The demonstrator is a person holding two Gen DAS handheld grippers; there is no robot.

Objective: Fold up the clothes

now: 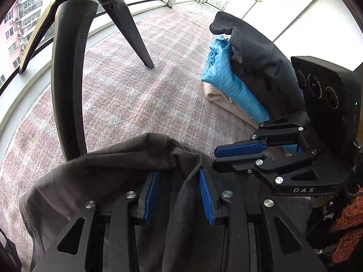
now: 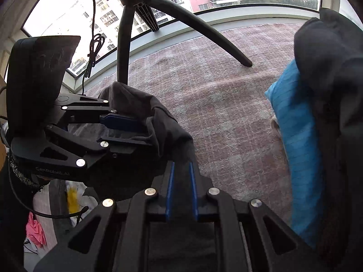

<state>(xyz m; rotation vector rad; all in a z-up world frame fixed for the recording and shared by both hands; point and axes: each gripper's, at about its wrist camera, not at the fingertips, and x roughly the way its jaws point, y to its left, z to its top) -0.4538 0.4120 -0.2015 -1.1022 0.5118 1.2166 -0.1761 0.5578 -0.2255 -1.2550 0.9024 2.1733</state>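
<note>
A dark grey garment is bunched over both grippers above the pink carpet. My left gripper has its blue pads apart with the cloth draped over and between them. My right gripper has its pads closer, with a strip of the same garment between them. In the left wrist view the right gripper sits just to the right, jaws nearly closed. In the right wrist view the left gripper sits to the left, inside the cloth.
A stack of folded clothes lies at the right: a blue striped piece, a cream piece, a dark one on top. Black tripod legs stand on the pink carpet. Windows run along the far side.
</note>
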